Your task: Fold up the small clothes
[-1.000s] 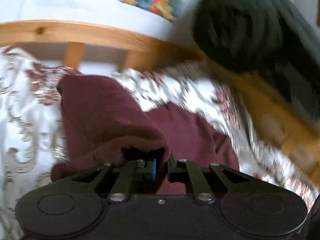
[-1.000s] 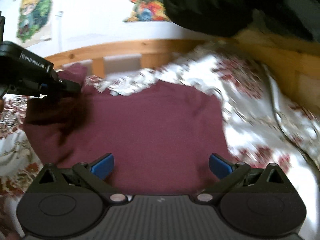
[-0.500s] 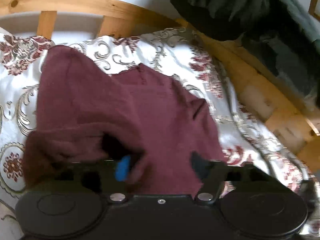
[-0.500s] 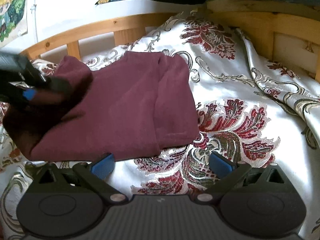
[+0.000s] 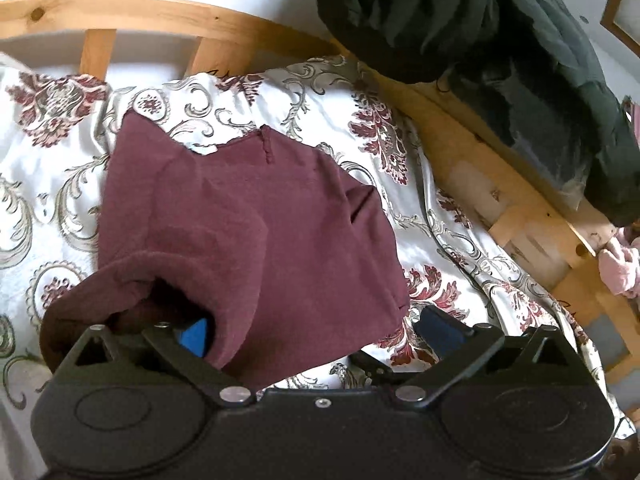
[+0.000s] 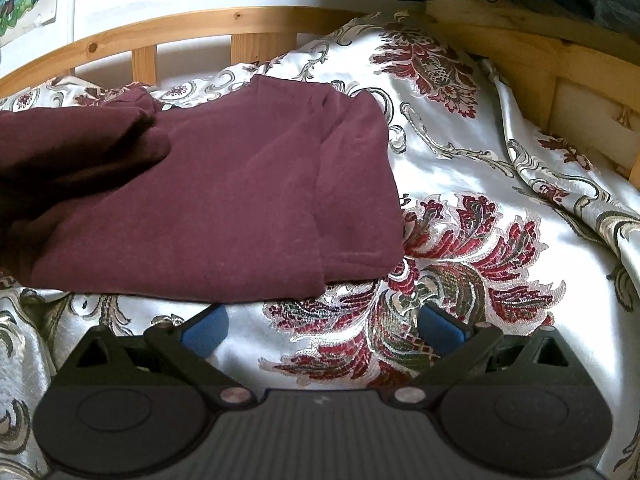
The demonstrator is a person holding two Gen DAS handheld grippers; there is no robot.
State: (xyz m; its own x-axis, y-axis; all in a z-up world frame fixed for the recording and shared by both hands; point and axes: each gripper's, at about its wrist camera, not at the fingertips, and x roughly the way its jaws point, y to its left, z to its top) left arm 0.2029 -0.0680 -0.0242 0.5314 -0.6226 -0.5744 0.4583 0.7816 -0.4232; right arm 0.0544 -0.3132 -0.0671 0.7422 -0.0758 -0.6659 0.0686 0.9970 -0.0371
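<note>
The dark red top lies folded on the flowery bed cover. The left gripper has its jaws opening wide; cloth drapes over its left blue pad but is not pinched. Only the right view shows the right gripper, jaws spread, holding nothing, just before the top's near edge.

A maroon knit garment lies partly folded on a floral bedspread toward the headboard end, its left part bunched up over the flat body.
</note>
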